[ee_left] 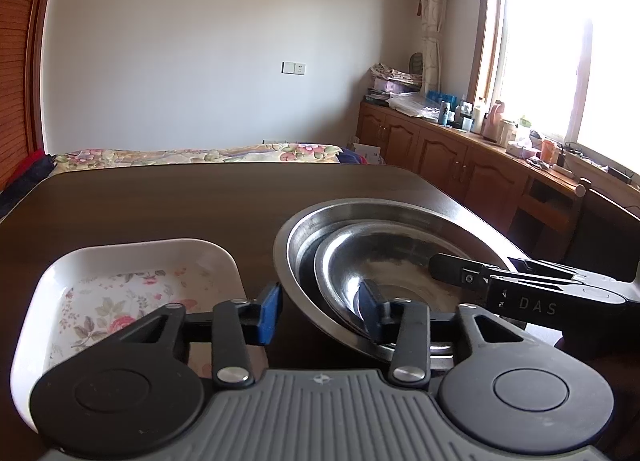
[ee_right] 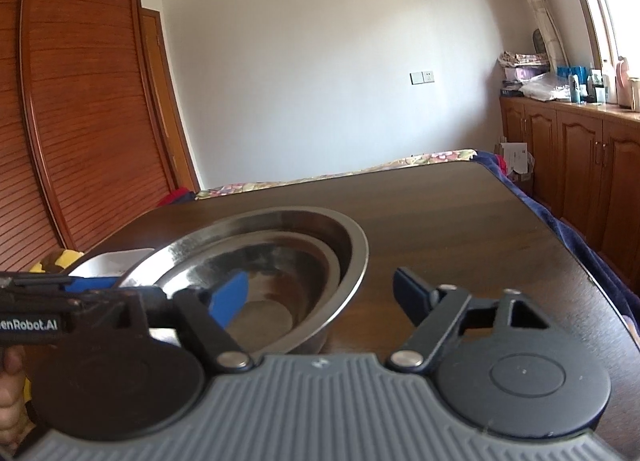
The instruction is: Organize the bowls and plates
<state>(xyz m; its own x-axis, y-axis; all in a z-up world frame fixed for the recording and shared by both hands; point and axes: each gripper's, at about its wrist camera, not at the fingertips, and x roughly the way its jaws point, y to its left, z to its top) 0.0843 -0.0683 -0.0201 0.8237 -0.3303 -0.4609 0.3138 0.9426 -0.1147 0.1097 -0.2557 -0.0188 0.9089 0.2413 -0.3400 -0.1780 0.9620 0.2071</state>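
Note:
A large steel bowl stands on the dark table with a smaller steel bowl nested inside it. A white rectangular dish with a flower pattern lies to its left. My left gripper is open, straddling the near left rim of the bowls, one pad outside and one inside. My right gripper is open, straddling the right rim of the large bowl, its left pad over the smaller bowl. The right gripper also shows in the left wrist view.
The dark wooden table stretches beyond the dishes to a far edge. A bed with a flowered cover lies behind it. Wooden cabinets with bottles run along the right wall, a wardrobe on the left.

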